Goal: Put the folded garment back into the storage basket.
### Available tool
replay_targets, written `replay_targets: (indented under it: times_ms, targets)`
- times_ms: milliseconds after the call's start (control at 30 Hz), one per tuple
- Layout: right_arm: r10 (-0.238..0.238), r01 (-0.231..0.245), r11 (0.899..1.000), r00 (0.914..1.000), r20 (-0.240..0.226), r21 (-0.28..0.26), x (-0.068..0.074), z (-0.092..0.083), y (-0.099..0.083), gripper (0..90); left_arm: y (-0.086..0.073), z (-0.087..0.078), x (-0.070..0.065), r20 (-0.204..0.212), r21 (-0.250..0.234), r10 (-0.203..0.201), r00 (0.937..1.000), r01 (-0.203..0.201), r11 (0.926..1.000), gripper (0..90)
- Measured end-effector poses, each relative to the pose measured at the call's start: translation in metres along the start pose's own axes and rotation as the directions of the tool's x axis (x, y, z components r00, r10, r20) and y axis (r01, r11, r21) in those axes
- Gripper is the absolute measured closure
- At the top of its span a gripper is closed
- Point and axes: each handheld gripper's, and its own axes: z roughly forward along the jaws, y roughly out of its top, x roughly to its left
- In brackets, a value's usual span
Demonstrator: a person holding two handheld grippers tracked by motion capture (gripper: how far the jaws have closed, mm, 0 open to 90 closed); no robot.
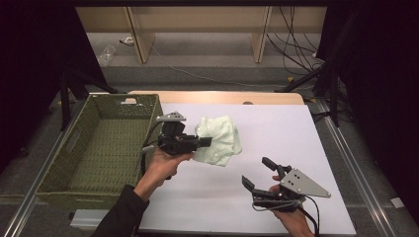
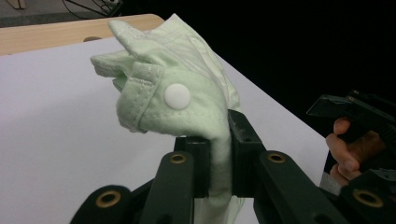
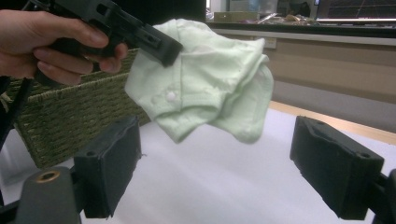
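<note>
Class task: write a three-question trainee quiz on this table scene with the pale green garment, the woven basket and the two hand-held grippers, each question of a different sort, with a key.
1. True or false: the left gripper is shut on the pale green garment.
2. Where is the woven basket? A) at the table's left side B) at the table's right side C) under the garment
3. Fill in: the right gripper has its fingers ____, with nothing between them.

Key: 1 true; 2 A; 3 open
</note>
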Motion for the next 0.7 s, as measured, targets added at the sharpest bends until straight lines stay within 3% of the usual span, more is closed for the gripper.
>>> replay_targets:
  times_ms: [700]
  targets:
    - [-0.001,0.001,1.0,1.0,-0.002,0.0,0.001,0.0,0.0,17.2,0.004,-0.052,0.006,-0.028,-0.081,-0.007,0.9996,0.005,0.9967,80.0]
